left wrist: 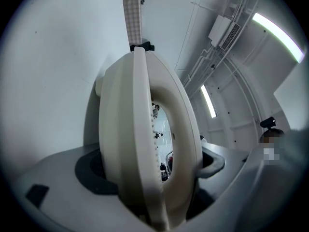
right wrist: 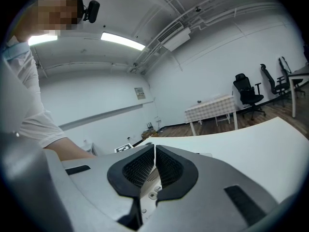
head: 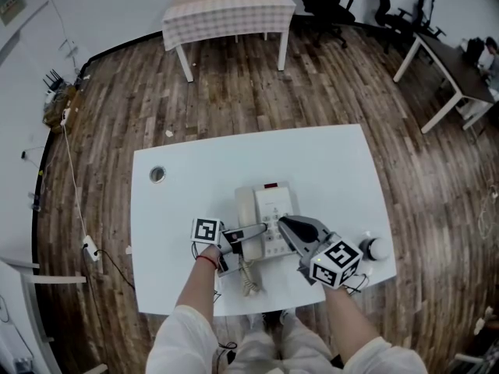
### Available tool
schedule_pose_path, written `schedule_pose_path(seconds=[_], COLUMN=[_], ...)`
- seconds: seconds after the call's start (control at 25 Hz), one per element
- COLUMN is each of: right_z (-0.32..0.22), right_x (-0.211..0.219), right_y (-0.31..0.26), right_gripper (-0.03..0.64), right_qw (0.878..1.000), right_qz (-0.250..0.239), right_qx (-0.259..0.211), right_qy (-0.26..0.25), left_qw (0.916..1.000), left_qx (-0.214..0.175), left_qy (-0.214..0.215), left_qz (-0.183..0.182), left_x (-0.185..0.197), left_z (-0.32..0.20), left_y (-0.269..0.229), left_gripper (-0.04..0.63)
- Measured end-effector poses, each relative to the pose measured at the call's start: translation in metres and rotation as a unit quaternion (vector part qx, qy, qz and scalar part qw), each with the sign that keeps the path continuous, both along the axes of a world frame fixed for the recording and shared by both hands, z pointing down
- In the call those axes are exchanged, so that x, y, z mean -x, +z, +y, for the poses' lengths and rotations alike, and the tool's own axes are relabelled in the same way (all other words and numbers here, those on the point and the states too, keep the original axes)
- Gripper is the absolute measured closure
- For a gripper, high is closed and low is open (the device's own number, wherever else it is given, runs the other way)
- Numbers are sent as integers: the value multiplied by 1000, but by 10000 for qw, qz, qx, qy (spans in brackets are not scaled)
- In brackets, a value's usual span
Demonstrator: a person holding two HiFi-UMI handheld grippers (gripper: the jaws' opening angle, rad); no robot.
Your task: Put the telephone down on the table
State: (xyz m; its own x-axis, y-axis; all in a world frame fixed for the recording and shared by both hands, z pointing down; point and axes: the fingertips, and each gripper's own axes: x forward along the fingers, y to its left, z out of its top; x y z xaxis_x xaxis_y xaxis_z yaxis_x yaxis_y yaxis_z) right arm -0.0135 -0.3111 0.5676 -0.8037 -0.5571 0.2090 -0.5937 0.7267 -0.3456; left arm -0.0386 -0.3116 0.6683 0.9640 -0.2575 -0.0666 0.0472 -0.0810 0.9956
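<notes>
Left fingers [left wrist: 90, 174] clamping handset [left wrist: 140, 129], right fingers [right wrist: 133, 170] shut, tipped down over keypad [right wrist: 152, 195]

Asterisk on a telephone key [right wrist: 152, 196]

The phone [head: 273, 209] sits mid-counter [head: 327, 154], toward the near edge. The left gripper [head: 257, 230] reaches in from the near left with the handset [left wrist: 145, 144] between its jaws (over the phone's left side). The right gripper [head: 285, 223] lies over the keypad. The cord [head: 248, 277] trails nearward. A hole [head: 157, 174] lies far left on the counter, and a table [head: 226, 10] stands beyond.
</notes>
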Motion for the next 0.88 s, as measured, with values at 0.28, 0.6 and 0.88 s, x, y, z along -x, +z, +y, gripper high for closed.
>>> schedule_pose_path(seconds=[0.28,0.6,0.88], right_z=[13,28,49], right_x=[1,-15,-20], right_y=[22,47,62], right_gripper=[583,535,457], right_qw=[9983,9733,9155], right_qz=[425,-494,-1739], right_qx=[320,1583,2664], right_qy=[254,1590,2463], left_qw=[10000,10000,10000], left_qx=[28,-14,16], left_qy=[-4,-5,-13], left_qz=[6,-24,0], left_x=[0,0,-1], left_z=[1,-1,1], left_y=[2,0,-1], left_gripper=[167,167,167])
